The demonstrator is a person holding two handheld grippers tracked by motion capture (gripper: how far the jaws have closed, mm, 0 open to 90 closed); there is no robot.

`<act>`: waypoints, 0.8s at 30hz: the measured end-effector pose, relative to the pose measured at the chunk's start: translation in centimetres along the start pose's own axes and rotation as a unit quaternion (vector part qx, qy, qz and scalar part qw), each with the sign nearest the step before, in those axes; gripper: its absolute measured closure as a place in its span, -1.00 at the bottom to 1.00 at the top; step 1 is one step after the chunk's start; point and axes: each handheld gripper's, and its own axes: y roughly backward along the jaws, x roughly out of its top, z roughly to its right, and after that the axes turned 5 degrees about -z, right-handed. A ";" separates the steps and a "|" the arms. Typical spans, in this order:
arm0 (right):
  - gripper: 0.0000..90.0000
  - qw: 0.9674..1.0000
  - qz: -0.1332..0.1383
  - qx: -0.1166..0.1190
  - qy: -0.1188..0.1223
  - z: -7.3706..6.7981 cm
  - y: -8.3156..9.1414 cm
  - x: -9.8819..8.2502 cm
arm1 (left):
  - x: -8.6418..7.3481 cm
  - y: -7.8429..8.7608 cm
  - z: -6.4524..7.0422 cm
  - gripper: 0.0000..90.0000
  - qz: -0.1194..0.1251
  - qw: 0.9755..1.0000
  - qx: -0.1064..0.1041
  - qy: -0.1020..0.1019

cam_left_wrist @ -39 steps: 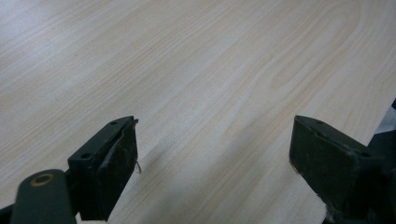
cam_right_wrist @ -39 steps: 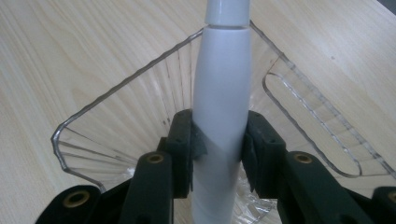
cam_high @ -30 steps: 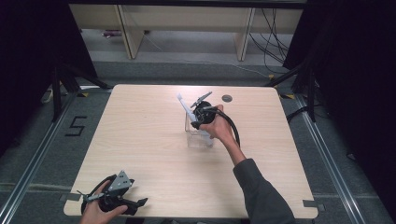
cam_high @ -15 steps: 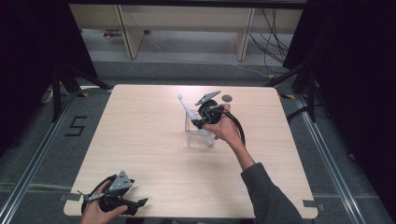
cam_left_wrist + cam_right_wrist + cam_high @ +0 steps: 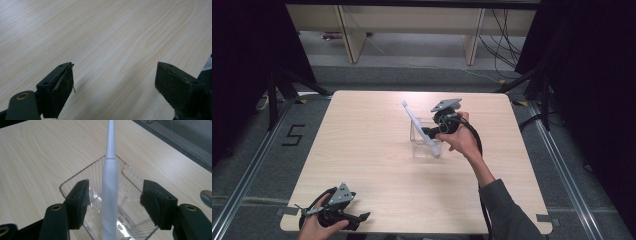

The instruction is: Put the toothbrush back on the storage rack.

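Toothbrush (image 5: 109, 187), white and slender, stands tilted in the clear plastic container (image 5: 75, 182) near the middle of the wooden table (image 5: 362, 150), its head leaning out over the rim. Right gripper (image 5: 113, 202) has just been opening; its jaws flank the handle with clear gaps either side, released. Left gripper (image 5: 113, 85) rests near the table's near left corner, jaws wide apart over bare wood.

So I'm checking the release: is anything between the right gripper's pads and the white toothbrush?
Nothing visible. The right gripper is open, the white toothbrush leaning free between its pads, its lower end in the clear container.
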 end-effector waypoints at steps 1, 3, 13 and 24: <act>-0.16 1.000 -0.006 0.002 -0.008 -0.1 0.3 -0.1 | 0.0 0.0 0.0 -0.67 0.000 1.000 0.000 0.000; -0.18 1.000 -0.005 0.002 -0.008 0.1 0.7 -0.3 | 0.0 0.0 0.0 -0.67 0.000 1.000 0.000 0.000; -0.23 0.999 0.032 0.000 -0.010 0.1 1.6 -1.2 | 0.0 0.0 0.0 -0.67 0.000 1.000 0.000 -0.001; -0.24 0.999 0.043 0.003 -0.013 0.2 2.7 -2.0 | 0.0 0.1 0.0 -0.67 0.000 1.000 0.001 -0.003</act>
